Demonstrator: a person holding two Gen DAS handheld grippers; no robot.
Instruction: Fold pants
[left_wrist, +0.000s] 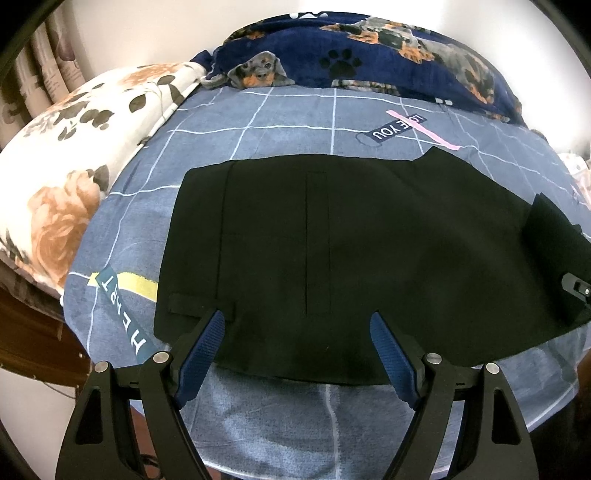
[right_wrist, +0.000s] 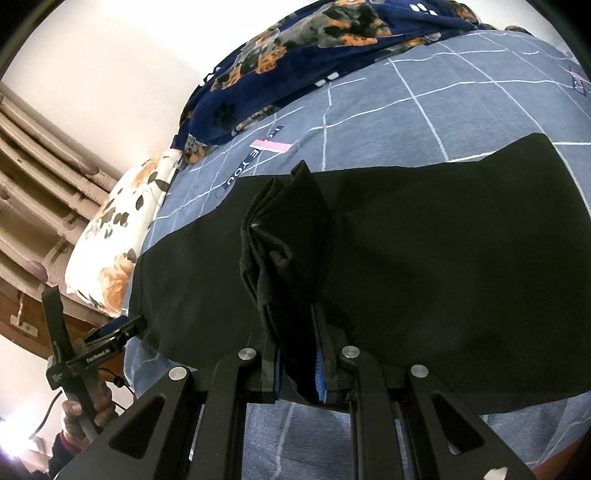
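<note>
Black pants (left_wrist: 332, 251) lie flat across a blue-grey checked bedsheet (left_wrist: 288, 114), waistband end toward the left. My left gripper (left_wrist: 297, 332) is open, its blue pads either side of the near hem of the waist part, just above the cloth. My right gripper (right_wrist: 299, 354) is shut on a bunched fold of the pants (right_wrist: 288, 236), lifted upright above the rest of the pants (right_wrist: 461, 258). In the left wrist view that lifted fold (left_wrist: 554, 243) and the right gripper (left_wrist: 576, 288) show at the far right edge.
A floral white pillow (left_wrist: 62, 166) lies at the left. A navy dog-print blanket (left_wrist: 369, 51) is heaped along the far side by the wall. The bed's near edge (left_wrist: 332, 424) runs just behind my left gripper. The person's hand (right_wrist: 88, 406) holds the left gripper handle.
</note>
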